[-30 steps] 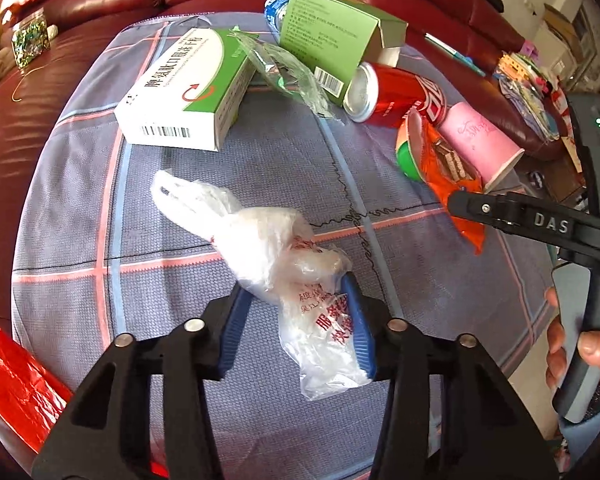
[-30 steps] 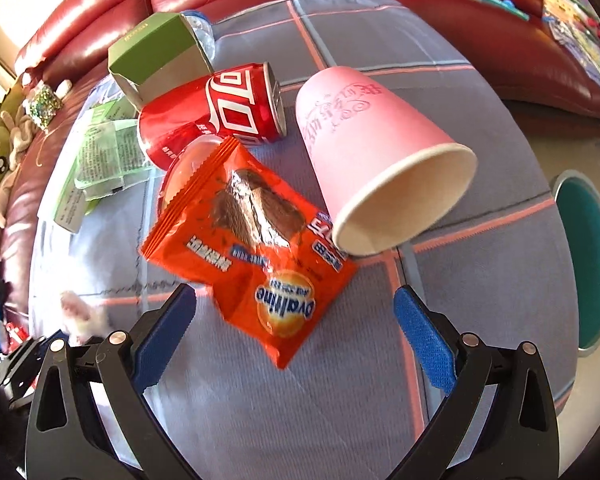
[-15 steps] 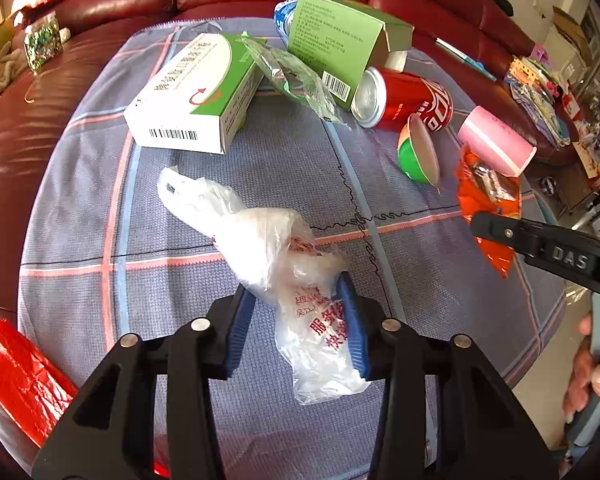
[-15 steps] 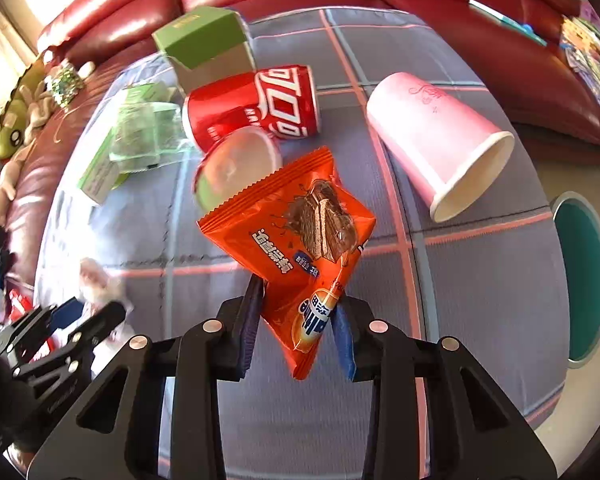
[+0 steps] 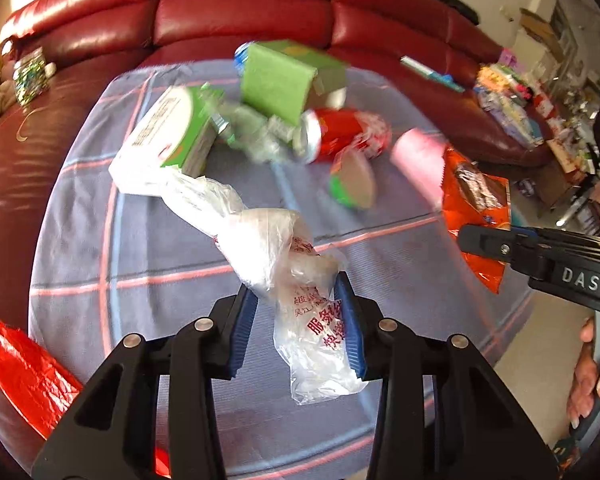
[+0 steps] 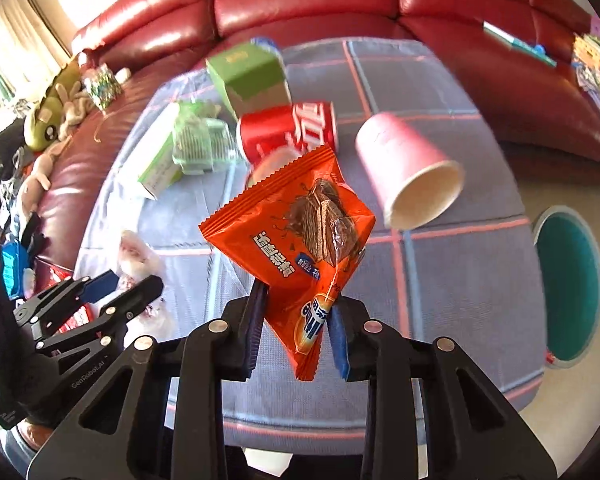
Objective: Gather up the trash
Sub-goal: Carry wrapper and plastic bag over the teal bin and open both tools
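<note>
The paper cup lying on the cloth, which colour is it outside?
Pink, with a cream inside; the paper cup shows best in the right wrist view.

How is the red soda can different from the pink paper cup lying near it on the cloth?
The red soda can is shiny metal with white lettering; the pink paper cup is matte and nearly plain. The can is a straight cylinder, while the cup widens towards its rim. The can's ends are closed; the cup's mouth gapes open, showing a pale inside. Both lie on their sides on the checked cloth, untouched.
</note>
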### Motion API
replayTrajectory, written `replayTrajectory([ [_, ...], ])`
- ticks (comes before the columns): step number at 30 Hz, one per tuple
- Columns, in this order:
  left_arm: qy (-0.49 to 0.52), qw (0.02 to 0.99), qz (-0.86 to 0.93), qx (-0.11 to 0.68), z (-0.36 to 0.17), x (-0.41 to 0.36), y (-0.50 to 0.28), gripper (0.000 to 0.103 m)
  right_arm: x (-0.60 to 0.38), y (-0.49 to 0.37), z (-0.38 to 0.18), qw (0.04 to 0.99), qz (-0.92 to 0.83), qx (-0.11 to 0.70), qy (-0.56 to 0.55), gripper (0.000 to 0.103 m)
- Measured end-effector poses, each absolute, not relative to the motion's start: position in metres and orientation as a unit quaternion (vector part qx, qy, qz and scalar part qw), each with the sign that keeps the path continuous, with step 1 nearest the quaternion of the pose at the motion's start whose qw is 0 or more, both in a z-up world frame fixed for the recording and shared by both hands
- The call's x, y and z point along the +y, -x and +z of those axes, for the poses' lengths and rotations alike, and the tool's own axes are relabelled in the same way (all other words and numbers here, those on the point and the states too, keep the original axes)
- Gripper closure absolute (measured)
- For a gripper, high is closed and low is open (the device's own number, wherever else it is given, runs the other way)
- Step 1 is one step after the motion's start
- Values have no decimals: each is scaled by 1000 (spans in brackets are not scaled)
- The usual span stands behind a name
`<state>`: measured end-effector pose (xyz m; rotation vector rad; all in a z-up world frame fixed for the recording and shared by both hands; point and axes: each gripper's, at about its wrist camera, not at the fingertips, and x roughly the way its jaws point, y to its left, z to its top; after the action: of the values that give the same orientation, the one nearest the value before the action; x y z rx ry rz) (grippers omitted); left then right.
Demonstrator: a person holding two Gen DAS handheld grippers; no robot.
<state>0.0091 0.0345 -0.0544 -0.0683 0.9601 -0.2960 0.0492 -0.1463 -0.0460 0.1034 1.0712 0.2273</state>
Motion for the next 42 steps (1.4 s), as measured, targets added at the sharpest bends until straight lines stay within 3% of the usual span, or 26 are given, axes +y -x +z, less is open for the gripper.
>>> replayTrajectory([
  [9,2,885,-206,418,-9,-18,0,65,-198,-32,-8,874,75,477,-54,73],
  [22,-60,872,-275,400,15,-125,-4,65,-325,-7,-2,882,-11,464,-84,73],
  [42,-114,808,-379,437,-28,-302,-28,65,-478,-1,-56,850,-75,496,-158,73],
])
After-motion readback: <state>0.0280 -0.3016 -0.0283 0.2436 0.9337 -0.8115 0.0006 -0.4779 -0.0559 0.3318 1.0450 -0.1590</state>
